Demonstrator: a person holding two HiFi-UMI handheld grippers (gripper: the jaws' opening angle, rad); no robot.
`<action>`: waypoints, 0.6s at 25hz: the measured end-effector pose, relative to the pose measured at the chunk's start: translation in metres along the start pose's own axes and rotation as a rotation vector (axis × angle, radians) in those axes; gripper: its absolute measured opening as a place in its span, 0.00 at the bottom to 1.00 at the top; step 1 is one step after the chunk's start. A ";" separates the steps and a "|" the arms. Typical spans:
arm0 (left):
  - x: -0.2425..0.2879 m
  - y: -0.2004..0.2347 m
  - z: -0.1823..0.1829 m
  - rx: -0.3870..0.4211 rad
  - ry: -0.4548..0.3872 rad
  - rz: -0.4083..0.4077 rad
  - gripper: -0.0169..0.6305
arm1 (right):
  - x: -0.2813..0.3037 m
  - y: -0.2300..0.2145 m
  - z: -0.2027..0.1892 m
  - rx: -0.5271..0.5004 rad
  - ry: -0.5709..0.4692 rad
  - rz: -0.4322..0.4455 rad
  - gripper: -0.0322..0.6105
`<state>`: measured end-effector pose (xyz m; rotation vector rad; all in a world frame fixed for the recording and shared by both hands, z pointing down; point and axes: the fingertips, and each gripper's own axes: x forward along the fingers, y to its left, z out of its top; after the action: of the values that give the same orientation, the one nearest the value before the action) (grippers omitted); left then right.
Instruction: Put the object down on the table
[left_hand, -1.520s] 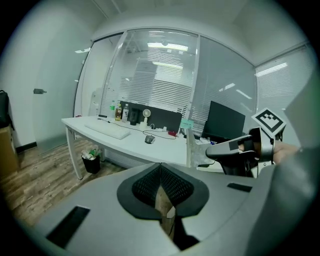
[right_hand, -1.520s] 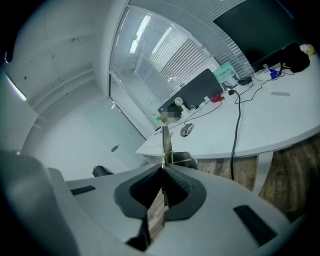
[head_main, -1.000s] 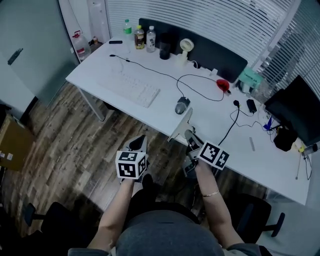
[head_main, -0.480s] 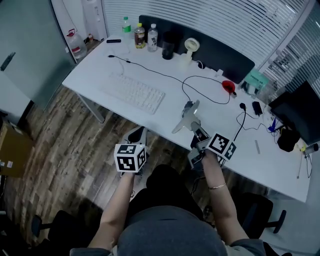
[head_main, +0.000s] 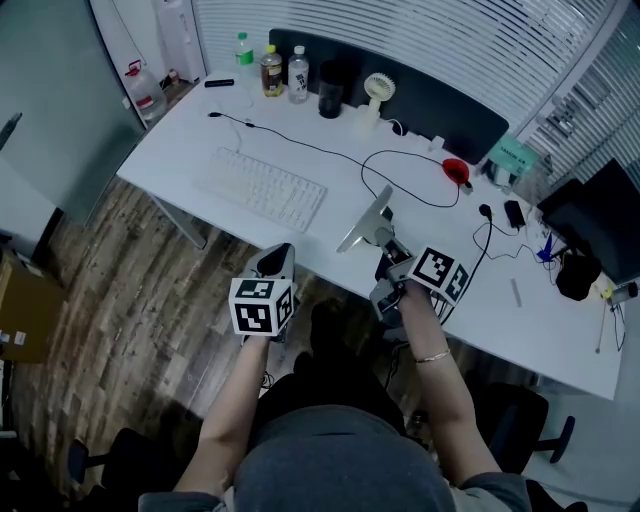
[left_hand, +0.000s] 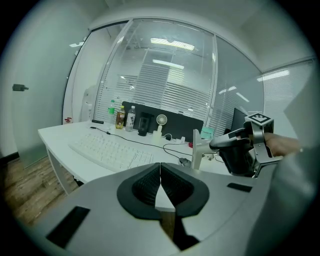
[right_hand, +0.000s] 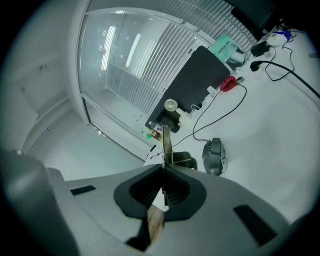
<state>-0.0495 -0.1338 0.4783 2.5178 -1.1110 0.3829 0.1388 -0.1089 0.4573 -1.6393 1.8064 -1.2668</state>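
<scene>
One thin, stiff, probably light and slippery metal stand (head_main: 366, 218) hangs over the table (head_main: 180, 140), my right gripper (right_hand: 163, 175) pinching its edge, while my left gripper (left_hand: 160, 172) stays out of it, closed on nothing.

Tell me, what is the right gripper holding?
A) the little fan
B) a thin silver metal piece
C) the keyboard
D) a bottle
B: the right gripper has its fingers shut on a thin silver metal piece above the white table.
</scene>
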 end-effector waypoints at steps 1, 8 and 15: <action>0.004 0.001 0.002 0.002 0.001 0.000 0.06 | 0.005 0.000 0.002 0.002 0.003 0.002 0.06; 0.035 0.014 0.018 0.011 0.008 0.013 0.06 | 0.045 -0.001 0.017 0.011 0.042 0.022 0.06; 0.074 0.032 0.041 0.007 0.006 0.038 0.06 | 0.093 -0.005 0.050 -0.008 0.072 0.030 0.06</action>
<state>-0.0212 -0.2199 0.4765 2.5026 -1.1587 0.4046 0.1580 -0.2121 0.4611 -1.5837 1.8731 -1.3238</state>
